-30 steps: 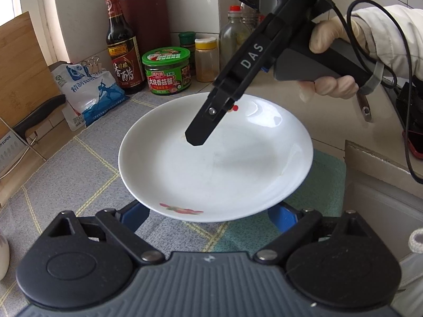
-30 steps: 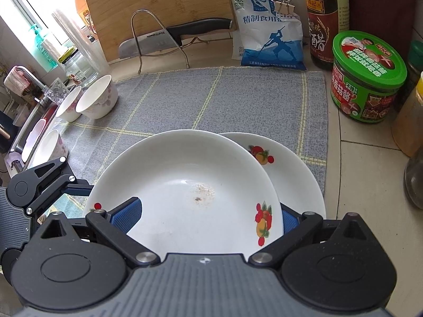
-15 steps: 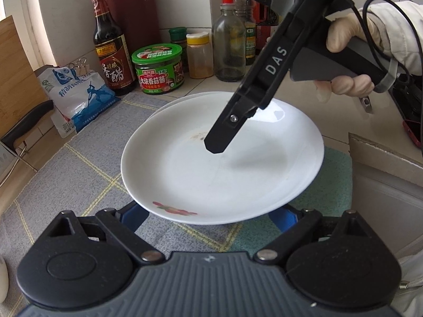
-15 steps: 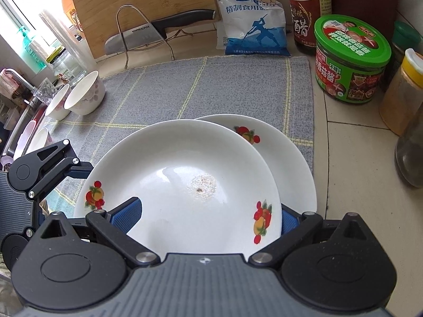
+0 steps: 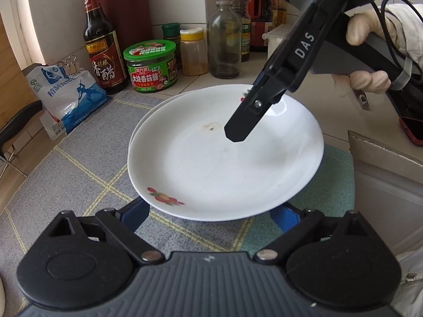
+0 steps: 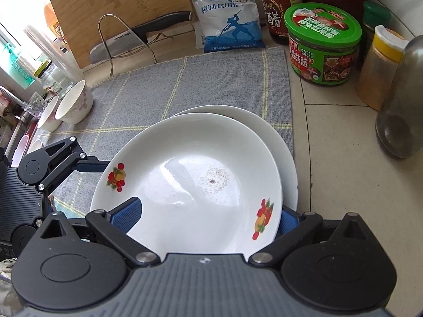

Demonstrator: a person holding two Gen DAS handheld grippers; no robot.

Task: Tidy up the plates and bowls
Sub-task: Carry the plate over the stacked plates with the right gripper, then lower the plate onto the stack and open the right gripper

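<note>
I have the top plate (image 6: 190, 182) over the lower plate (image 6: 277, 142), shifted off it toward me, above the grey mat (image 6: 185, 84). My right gripper (image 6: 208, 211) has its fingers spread wide at the plate's near rim; my left gripper (image 5: 211, 212) likewise at the opposite rim. I cannot tell whether either one grips it.
</note>
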